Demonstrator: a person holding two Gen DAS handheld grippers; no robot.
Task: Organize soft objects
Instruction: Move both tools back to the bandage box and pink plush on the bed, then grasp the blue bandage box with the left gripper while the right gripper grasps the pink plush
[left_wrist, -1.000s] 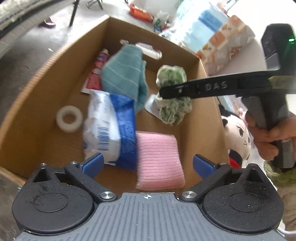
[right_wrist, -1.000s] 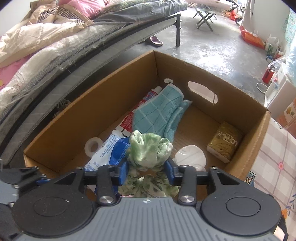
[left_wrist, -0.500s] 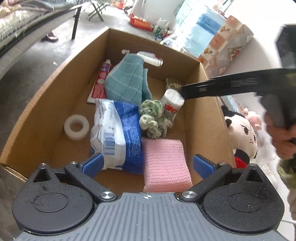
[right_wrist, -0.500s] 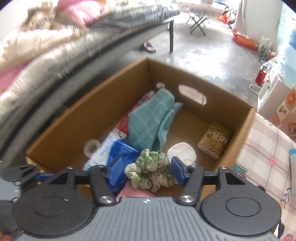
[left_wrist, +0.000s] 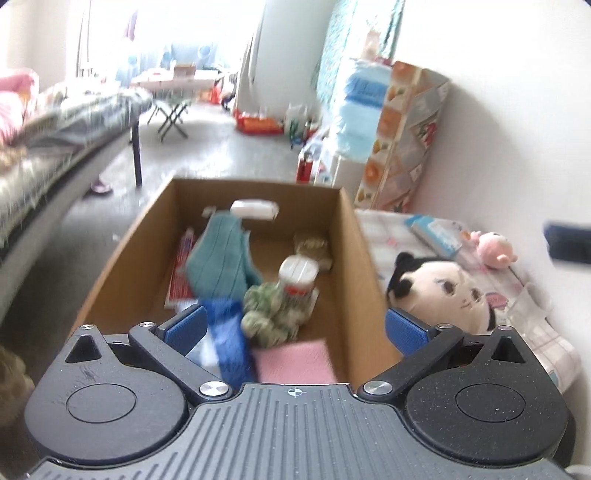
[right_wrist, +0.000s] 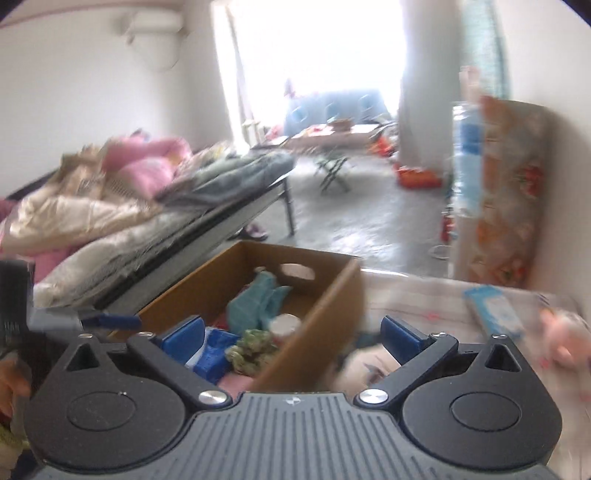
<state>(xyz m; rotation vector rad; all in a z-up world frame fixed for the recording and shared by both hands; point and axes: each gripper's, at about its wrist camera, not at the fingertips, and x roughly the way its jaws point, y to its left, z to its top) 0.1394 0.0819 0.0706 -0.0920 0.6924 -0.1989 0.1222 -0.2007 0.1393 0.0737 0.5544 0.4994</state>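
A cardboard box (left_wrist: 352, 258) holds a green scrunchie (left_wrist: 271, 314), a teal cloth (left_wrist: 218, 258), a pink sponge cloth (left_wrist: 295, 360), a blue-and-white packet (left_wrist: 229, 347), a white jar (left_wrist: 299, 275) and a toothpaste tube (left_wrist: 181, 273). My left gripper (left_wrist: 295, 326) is open and empty above the box's near end. My right gripper (right_wrist: 293, 334) is open and empty, over the box's right wall (right_wrist: 317, 325). The scrunchie (right_wrist: 251, 349) and teal cloth (right_wrist: 255, 306) show in the right wrist view too. A black-haired plush doll (left_wrist: 443, 291) and a small pink plush (left_wrist: 493, 249) lie on the checked table to the right.
A bed with blankets (right_wrist: 122, 206) stands left of the box. A patterned cabinet (left_wrist: 399, 140) with a water bottle (left_wrist: 362, 114) is behind the table. A blue-white pack (left_wrist: 434, 232) lies on the table (left_wrist: 384, 236). Folding stool (left_wrist: 171, 118) on the floor.
My right gripper let go of the green scrunchie, which now lies in the box, then opened wide and pulled back to the right. Both cameras tilted up and away from the box.
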